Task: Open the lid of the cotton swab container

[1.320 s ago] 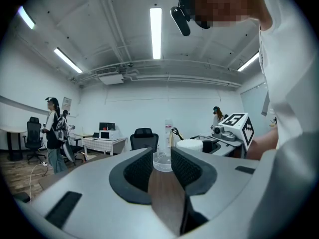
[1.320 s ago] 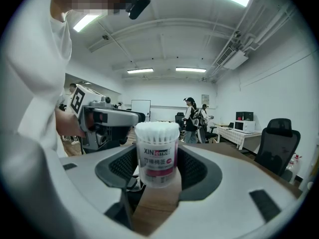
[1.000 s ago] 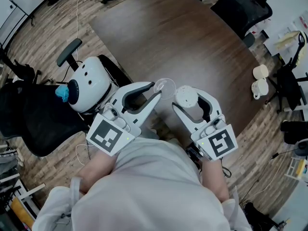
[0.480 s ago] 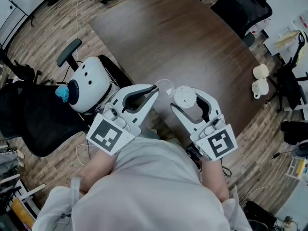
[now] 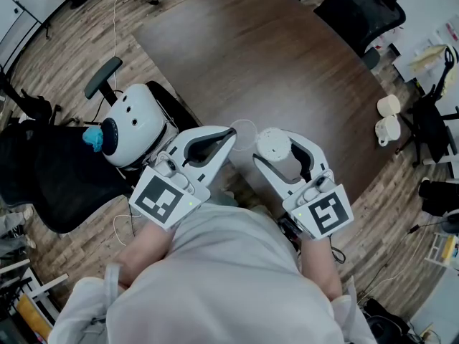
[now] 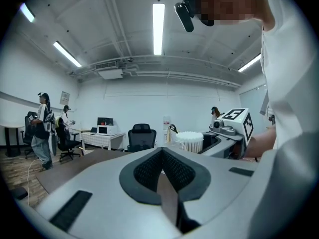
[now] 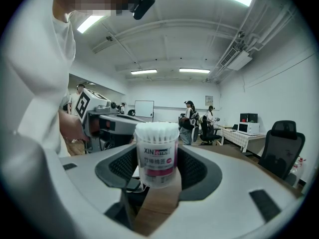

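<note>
My right gripper (image 5: 273,150) is shut on the cotton swab container (image 5: 273,142), a clear tub with a pink label (image 7: 157,156). It stands upright between the pads with its white swab heads bare on top. That tub also shows in the left gripper view (image 6: 189,141). The clear round lid (image 5: 244,128) lies flat over the dark table (image 5: 272,56), just past the tips of my left gripper (image 5: 233,132). The left jaws have just been closing, and their pads (image 6: 149,168) now meet with nothing seen between them. Whether the tips touch the lid I cannot tell.
A white domed device (image 5: 133,124) sits on a black chair (image 5: 64,178) to my left. Two white cups (image 5: 388,119) are at the table's right edge. Another black chair (image 5: 362,9) stands at the far right, and people stand in the room behind (image 6: 42,126).
The left gripper's jaws have closed from partly open to shut. The clear lid stays just beyond their tips and now looks flatter. The right gripper and the tub have not moved.
</note>
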